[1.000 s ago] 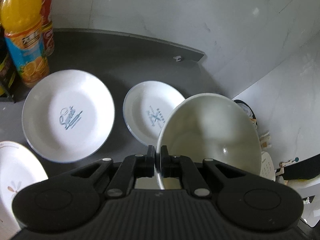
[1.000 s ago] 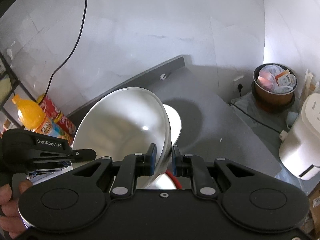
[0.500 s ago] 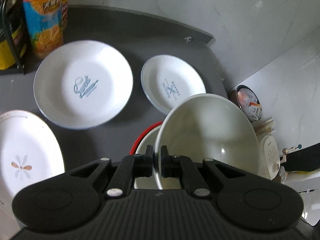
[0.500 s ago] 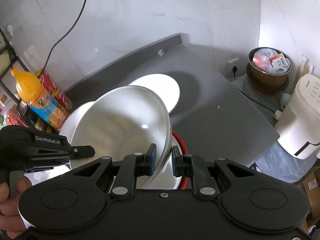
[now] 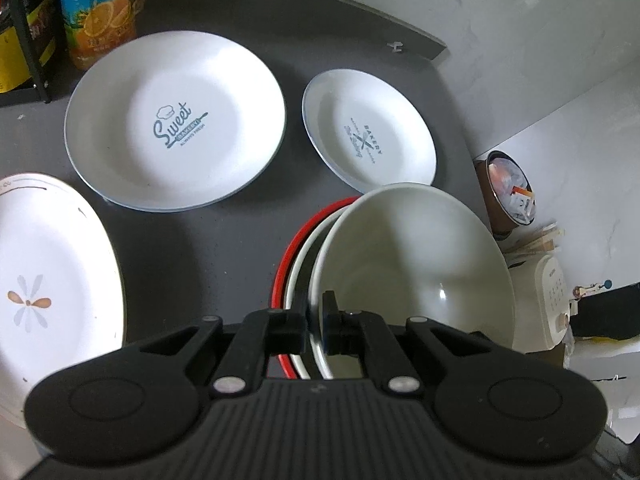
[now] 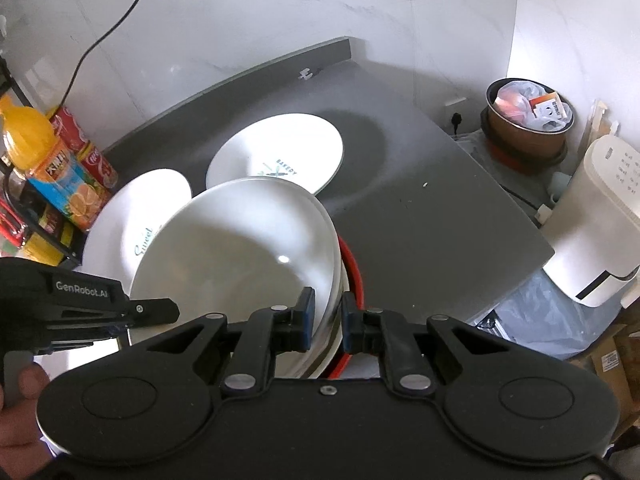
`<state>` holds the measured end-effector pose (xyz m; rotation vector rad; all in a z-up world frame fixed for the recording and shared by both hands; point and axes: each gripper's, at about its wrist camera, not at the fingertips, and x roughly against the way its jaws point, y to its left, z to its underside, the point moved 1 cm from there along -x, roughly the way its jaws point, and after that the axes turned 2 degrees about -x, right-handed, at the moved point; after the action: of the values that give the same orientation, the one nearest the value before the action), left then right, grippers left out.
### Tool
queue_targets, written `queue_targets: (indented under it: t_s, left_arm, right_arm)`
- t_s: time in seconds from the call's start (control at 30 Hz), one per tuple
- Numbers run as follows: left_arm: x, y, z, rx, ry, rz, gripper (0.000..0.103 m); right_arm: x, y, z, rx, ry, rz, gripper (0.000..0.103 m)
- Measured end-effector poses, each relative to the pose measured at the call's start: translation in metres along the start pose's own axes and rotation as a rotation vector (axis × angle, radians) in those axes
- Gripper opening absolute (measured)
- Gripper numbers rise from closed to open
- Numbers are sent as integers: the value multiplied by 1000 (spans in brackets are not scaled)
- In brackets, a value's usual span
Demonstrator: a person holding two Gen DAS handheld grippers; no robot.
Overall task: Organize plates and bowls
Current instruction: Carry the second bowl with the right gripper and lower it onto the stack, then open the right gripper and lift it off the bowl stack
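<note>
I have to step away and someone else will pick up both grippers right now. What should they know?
Left gripper: shut on the near rim of the white bowl.
Right gripper: fingers either side of the same bowl's rim, a gap showing, so apparently open.
The bowl sits tilted in or just over the red-rimmed dish on the grey counter; full contact cannot be judged.
Loose on the counter: the Sweet plate, the Bakery plate and the flower plate.
Left to do: settle and release the bowl, then probably stack the three plates.
</note>
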<state>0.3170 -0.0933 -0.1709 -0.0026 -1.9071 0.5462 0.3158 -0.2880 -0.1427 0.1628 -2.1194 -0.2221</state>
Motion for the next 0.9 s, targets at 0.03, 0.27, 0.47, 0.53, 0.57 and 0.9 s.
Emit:
queue_targets:
  t_s: [0.03, 0.27, 0.47, 0.53, 0.57, 0.9]
  left_arm:
    - [-2, -1, 0, -1, 7, -5, 4]
    - [6, -6, -4, -35, 0, -22, 7]
    - [21, 0, -8, -41, -19, 3, 9]
    - [28, 1, -10, -46, -28, 15, 9]
    - [31, 2, -11, -43, -34, 16, 9]
    - [61, 16, -13, -33, -83, 29, 25]
  right_arm:
    - [-2, 0, 0, 7, 7, 9, 13]
    - [-11, 2, 3, 26, 27, 34, 12]
    - [-6, 2, 2, 32, 10, 40, 14]
    - [-4, 4, 2, 33, 7, 38, 16]
    - [-2, 5, 1, 25, 4, 32, 19]
    - [30, 13, -7, 5, -79, 13, 49]
